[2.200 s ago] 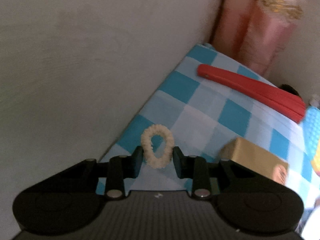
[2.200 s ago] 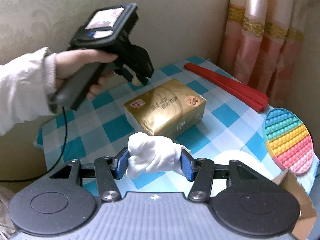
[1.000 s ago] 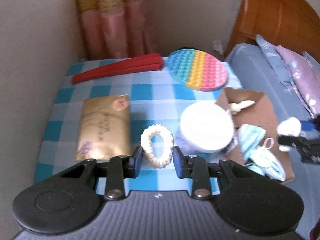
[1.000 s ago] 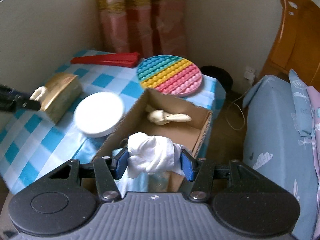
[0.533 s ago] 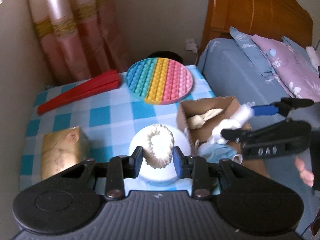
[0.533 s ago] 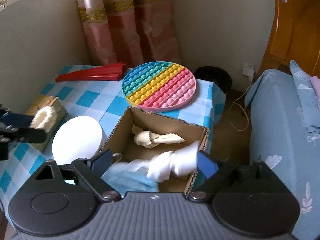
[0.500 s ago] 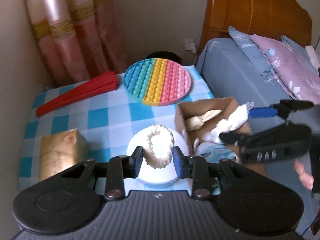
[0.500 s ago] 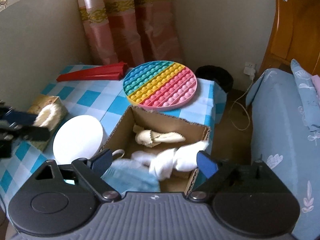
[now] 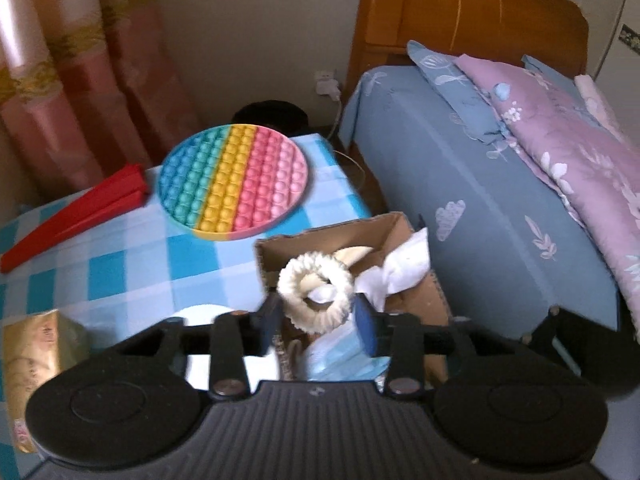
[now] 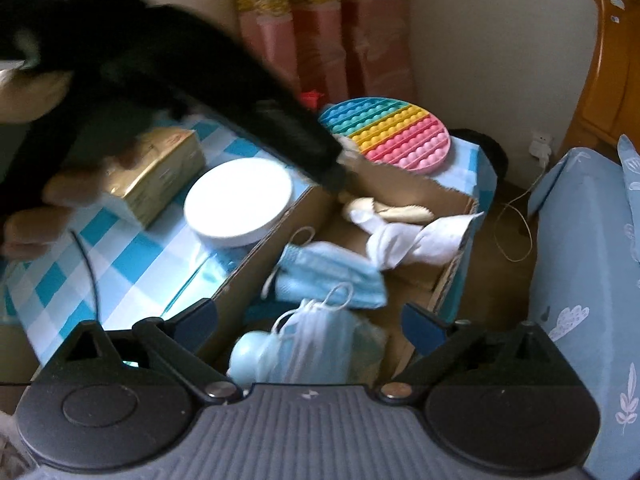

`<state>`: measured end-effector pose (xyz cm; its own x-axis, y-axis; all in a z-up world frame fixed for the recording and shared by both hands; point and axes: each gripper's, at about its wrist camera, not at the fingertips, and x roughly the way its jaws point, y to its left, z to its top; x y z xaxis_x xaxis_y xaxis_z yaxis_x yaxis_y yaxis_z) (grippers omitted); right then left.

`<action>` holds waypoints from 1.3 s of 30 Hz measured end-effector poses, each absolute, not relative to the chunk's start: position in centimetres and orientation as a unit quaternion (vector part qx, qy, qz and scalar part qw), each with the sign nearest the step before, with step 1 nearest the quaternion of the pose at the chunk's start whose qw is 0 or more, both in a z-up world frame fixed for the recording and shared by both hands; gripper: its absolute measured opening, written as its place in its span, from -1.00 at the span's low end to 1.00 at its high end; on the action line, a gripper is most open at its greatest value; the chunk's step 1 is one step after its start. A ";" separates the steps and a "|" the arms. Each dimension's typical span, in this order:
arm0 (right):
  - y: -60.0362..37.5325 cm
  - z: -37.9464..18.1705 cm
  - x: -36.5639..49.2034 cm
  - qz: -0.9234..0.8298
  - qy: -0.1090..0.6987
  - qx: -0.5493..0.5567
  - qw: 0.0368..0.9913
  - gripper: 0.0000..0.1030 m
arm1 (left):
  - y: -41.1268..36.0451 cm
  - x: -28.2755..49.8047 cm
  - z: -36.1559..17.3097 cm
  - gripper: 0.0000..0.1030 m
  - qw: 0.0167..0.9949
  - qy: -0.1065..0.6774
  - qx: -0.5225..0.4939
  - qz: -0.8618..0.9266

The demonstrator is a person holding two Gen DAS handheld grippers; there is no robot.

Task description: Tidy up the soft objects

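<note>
From the left wrist view, the left gripper [image 9: 316,320] hangs over the open brown cardboard box [image 9: 332,236] at the right edge of the tabletop [image 9: 132,248], which is covered in a blue-and-white checked cloth. A cream fluffy ring-shaped scrunchie [image 9: 316,296] sits between the blue pads; the jaws are opening, and a gap shows on the right side, so the scrunchie is released rather than clamped. Behind it in the box lie a crumpled white cloth [image 9: 400,272] and a pale beige item, and light blue face masks [image 9: 340,356] show below the jaws. Farther back on the tabletop are a round rainbow-coloured silicone bubble mat [image 9: 234,182] and a long red folded fan [image 9: 76,216]; a gold-wrapped tissue pack [image 9: 36,356] is at the left edge. A bed with a blue sheet [image 9: 500,216] and a wooden headboard stands to the right.

From the right wrist view, the right gripper [image 10: 310,320] is over the near end of the same box [image 10: 248,276], its jaws opening and spread wide with nothing gripped between them. Below lie white and blue face masks [image 10: 320,276], and the white cloth [image 10: 412,240] rests farther in, against the box's right wall. The left gripper reaches in blurred from the upper left, its tip over the far end of the box. A round white lidded container [image 10: 238,200] stands on the tabletop just beside the box, with the gold tissue pack [image 10: 156,172] to its left and the rainbow mat [image 10: 388,132] beyond.
</note>
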<state>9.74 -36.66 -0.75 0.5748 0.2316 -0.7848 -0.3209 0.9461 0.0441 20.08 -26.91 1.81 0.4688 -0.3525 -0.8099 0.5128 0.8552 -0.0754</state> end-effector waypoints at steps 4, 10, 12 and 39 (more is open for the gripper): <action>-36.4 -0.4 9.1 0.157 0.431 -0.045 0.888 0.97 | -27.2 19.4 1.7 0.67 0.863 0.427 0.103 -0.250; -36.1 0.1 8.5 0.115 0.439 -0.027 0.891 1.00 | -24.9 17.2 3.7 0.93 0.886 0.377 0.108 -0.245; -36.0 0.2 8.0 0.087 0.445 -0.016 0.891 1.00 | -23.7 15.9 4.5 0.96 0.898 0.352 0.111 -0.241; -30.3 0.7 -0.2 -0.113 0.435 0.054 0.892 1.00 | -13.3 5.9 1.0 0.98 0.903 0.394 0.092 -0.143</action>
